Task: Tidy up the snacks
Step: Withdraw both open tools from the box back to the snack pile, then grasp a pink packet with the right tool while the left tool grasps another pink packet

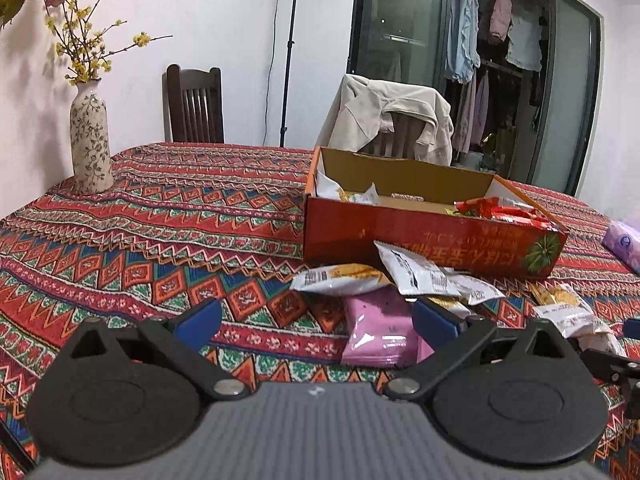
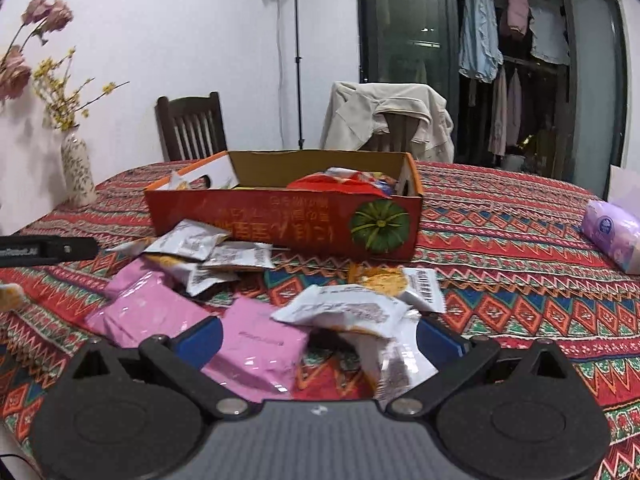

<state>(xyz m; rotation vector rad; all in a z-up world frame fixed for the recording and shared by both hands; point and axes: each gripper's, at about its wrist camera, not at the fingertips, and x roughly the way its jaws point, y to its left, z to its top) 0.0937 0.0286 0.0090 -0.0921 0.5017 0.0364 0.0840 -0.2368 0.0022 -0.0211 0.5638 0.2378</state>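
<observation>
The table is viewed low and close from both wrists, facing the red snack box (image 1: pixel 432 236) (image 2: pixel 288 224) and far chairs, the left view set leftward, with box and scattered packets shared.

Box front: the red cardboard box (image 2: pixel 280 220) carries large Korean lettering, seen upside down and not legible, beside a green pumpkin picture (image 2: pixel 379 226).
Black bar at left: the other gripper's arm (image 2: pixel 48 250) bears white print, partly readable as "Robot.AI".
Snack packets: the white packets (image 2: pixel 344 312) show barcodes (image 2: pixel 426 286) and small print, too blurred to read.
</observation>
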